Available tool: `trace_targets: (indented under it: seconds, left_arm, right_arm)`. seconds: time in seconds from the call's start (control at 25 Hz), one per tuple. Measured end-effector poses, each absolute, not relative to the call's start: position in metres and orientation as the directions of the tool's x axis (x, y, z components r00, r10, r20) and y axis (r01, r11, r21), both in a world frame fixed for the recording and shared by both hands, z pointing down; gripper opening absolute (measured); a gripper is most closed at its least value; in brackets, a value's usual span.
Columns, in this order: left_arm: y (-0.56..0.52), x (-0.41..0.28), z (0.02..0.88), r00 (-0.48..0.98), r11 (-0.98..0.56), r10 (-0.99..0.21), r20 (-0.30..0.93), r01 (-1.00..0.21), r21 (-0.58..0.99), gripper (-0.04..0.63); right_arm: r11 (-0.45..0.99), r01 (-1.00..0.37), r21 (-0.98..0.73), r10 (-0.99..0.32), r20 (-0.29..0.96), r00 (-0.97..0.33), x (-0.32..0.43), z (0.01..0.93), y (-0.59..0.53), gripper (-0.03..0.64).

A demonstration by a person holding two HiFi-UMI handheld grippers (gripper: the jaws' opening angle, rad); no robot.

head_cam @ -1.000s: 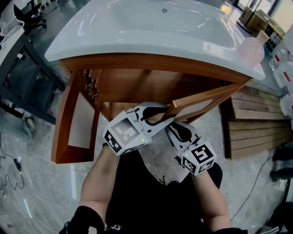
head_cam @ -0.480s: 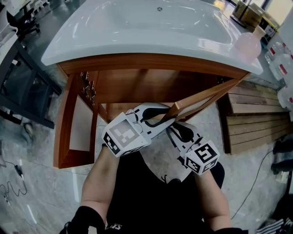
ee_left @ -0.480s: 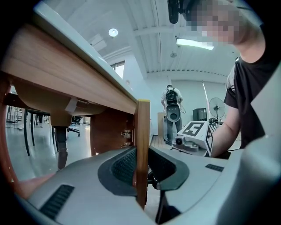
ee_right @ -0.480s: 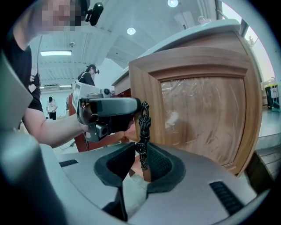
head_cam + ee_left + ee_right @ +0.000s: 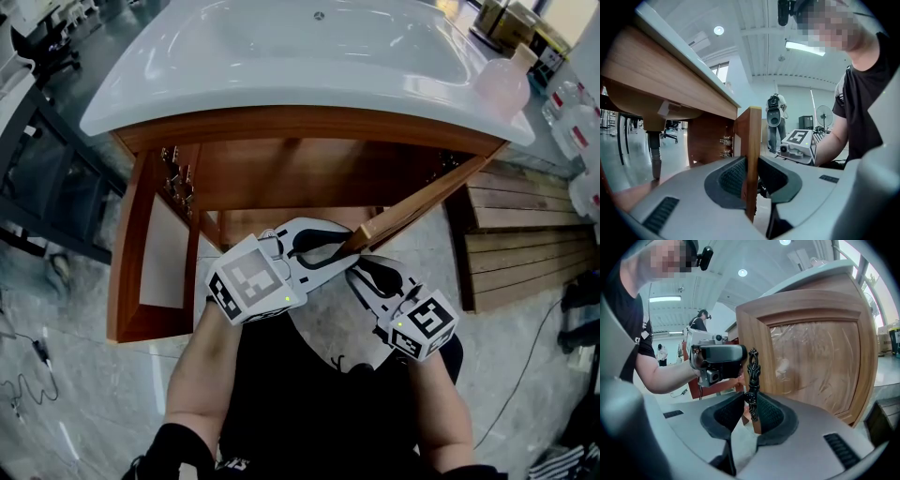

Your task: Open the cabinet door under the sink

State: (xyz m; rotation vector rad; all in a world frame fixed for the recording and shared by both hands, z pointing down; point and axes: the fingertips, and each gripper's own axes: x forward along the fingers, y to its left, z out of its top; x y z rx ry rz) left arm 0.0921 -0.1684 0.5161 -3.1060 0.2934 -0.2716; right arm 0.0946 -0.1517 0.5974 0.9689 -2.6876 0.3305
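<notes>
Below the white sink, the wooden cabinet has its left door swung fully out. Its right door stands out toward me, nearly edge-on. My left gripper is shut on that door's free edge, which stands upright between the ribbed pads. My right gripper is just below it, shut on the ornate black handle on the door's panelled front. The two grippers sit close together on either side of the door.
A pink bottle stands on the counter's right end. Wooden pallets lie on the floor at the right, close behind the open right door. A dark metal frame stands at the left. A person stands far back.
The right door has swung a little further out and looks more edge-on. Both grippers have drifted slightly with it and kept their grips.
</notes>
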Motion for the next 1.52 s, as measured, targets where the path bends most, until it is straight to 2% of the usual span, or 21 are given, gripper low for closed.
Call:
trace_targets:
  seconds: [0.68, 1.04, 1.24, 1.32, 1.52]
  left_arm:
    - [-0.122, 0.118, 0.518, 0.979, -1.000, -0.010, 0.203, -0.004, -0.030, 0.111]
    - [-0.099, 0.137, 0.519, 0.974, -0.995, 0.087, 0.208, 0.097, -0.038, 0.115]
    - [-0.094, 0.143, 0.517, 0.970, -0.989, 0.127, 0.207, 0.139, -0.044, 0.114]
    - [-0.094, 0.142, 0.517, 0.970, -0.988, 0.134, 0.205, 0.145, -0.044, 0.115]
    - [-0.090, 0.146, 0.518, 0.963, -0.982, 0.166, 0.212, 0.181, -0.053, 0.114]
  right_arm:
    - [0.774, -0.623, -0.111, -0.558, 0.344, -0.755, 0.124, 0.599, -0.110, 0.100]
    - [0.739, -0.647, -0.188, -0.579, 0.313, -0.753, 0.145, 0.599, -0.092, 0.106]
    - [0.742, -0.665, -0.084, -0.600, 0.361, -0.714, 0.154, 0.594, -0.080, 0.141]
    - [0.733, -0.677, -0.070, -0.619, 0.346, -0.705, 0.165, 0.587, -0.074, 0.106]
    - [0.664, -0.738, -0.119, -0.694, 0.270, -0.668, 0.203, 0.571, -0.065, 0.074]
